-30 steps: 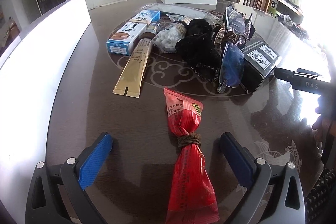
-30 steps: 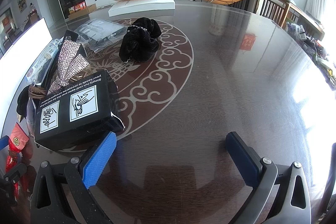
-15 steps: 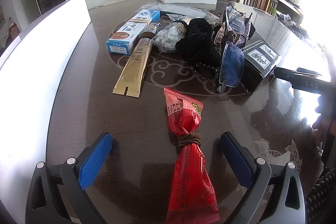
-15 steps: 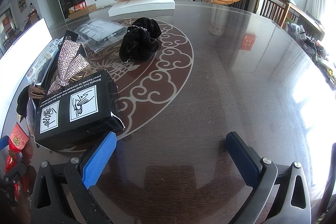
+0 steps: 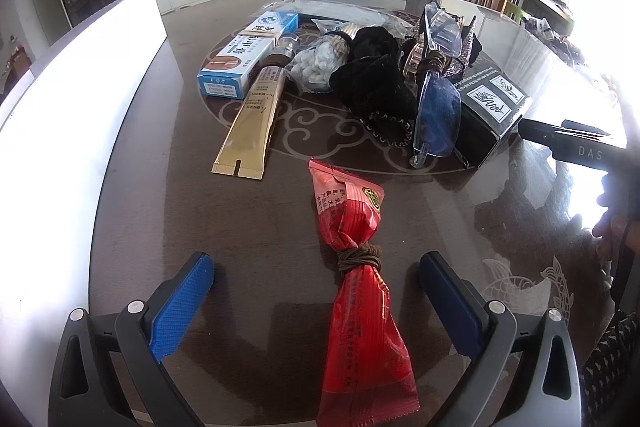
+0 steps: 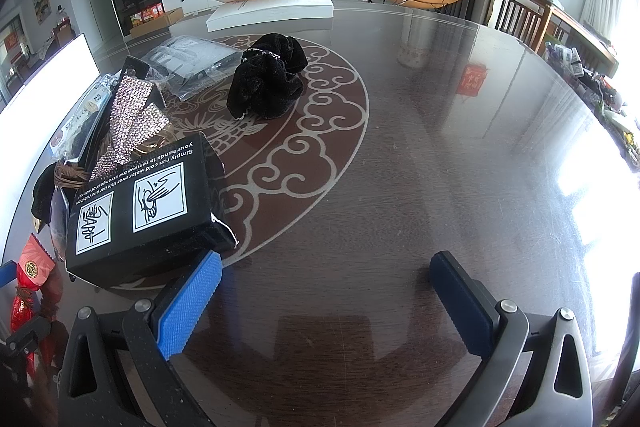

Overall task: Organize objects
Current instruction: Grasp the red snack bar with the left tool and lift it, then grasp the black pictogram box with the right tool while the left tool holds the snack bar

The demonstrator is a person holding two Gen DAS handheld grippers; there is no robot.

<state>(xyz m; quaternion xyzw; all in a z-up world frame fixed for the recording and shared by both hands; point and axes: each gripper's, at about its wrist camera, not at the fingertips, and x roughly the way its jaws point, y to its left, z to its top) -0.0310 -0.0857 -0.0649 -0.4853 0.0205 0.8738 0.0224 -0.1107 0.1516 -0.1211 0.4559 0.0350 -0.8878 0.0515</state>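
Nothing has moved since the earlier frames: both grippers and every item sit as they did. The left gripper [image 5: 316, 281] hovers low over the table [image 5: 132, 227] with its jaws spread wide, the blue pads [image 5: 180, 303] standing well clear on either side of the red packet [image 5: 356, 291] and not touching it. That packet lies lengthwise between the fingers, a crinkled red foil wrapper with gold print and a round gold emblem near its far end, cinched at the middle by a brown band [image 5: 358, 257] wound around it several times. Beyond it, on the table's scroll-patterned centre, lie a gold tube [image 5: 252, 119] pointing away, a blue-and-white box [image 5: 244, 61] just beside it, a bag of white pellets [image 5: 312, 67], a black scrunchie [image 5: 372, 87], clear glasses [image 5: 438, 107] leaning on the heap, and a black box [image 5: 490, 107] with white pictograms at the right. The right gripper [image 6: 326, 289] is likewise open and holds nothing, over bare tabletop, its left pad [image 6: 188, 307] near the corner of that black box [image 6: 136, 211]. Behind the box stand a rhinestone bow [image 6: 134, 119] and a second black scrunchie [image 6: 268, 79]; the packet's end [image 6: 30, 267] shows at the far left.
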